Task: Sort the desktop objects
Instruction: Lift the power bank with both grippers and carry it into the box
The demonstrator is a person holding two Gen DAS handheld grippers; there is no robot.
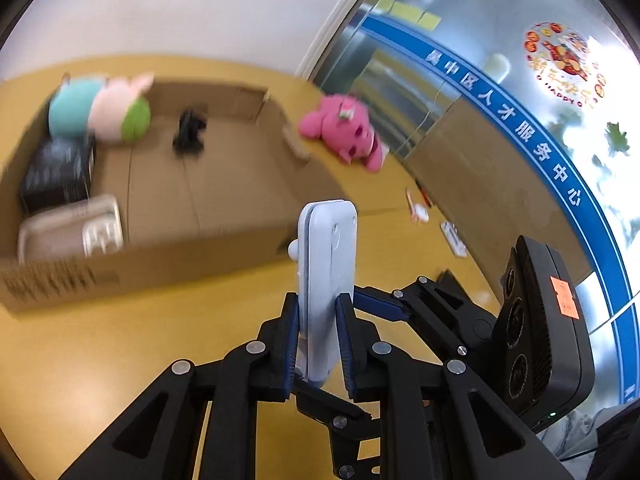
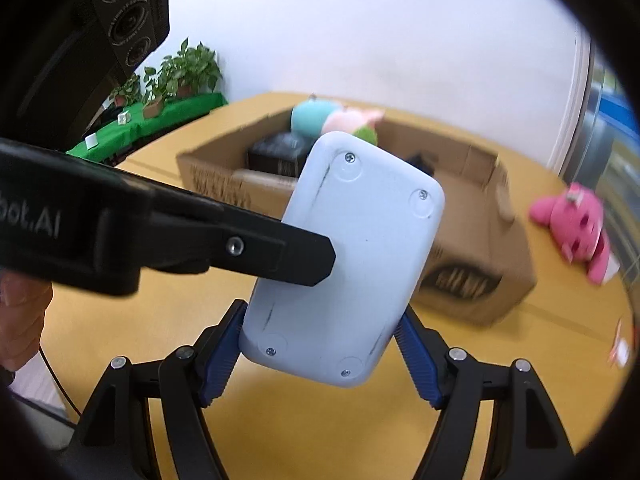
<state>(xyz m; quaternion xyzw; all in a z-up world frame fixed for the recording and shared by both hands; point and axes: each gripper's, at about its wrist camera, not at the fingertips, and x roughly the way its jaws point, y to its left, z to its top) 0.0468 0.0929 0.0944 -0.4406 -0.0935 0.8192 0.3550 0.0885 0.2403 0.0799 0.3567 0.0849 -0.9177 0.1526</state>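
My left gripper (image 1: 318, 344) is shut on a flat white plastic device (image 1: 328, 280), held edge-on above the yellow table. In the right wrist view the same device (image 2: 344, 256) shows its screwed back, with a left gripper finger (image 2: 280, 254) across it. My right gripper (image 2: 320, 356) has its blue pads on both sides of the device's lower end; whether they touch it is unclear. The cardboard box (image 1: 224, 184) lies beyond, also in the right wrist view (image 2: 480, 264).
In the box are a plush toy (image 1: 104, 110), a black box (image 1: 58, 172), a beige tray (image 1: 72, 228) and a small black item (image 1: 190, 130). A pink plush (image 1: 344, 130) and small white items (image 1: 418, 212) lie on the yellow table (image 1: 100, 360). Glass wall at right.
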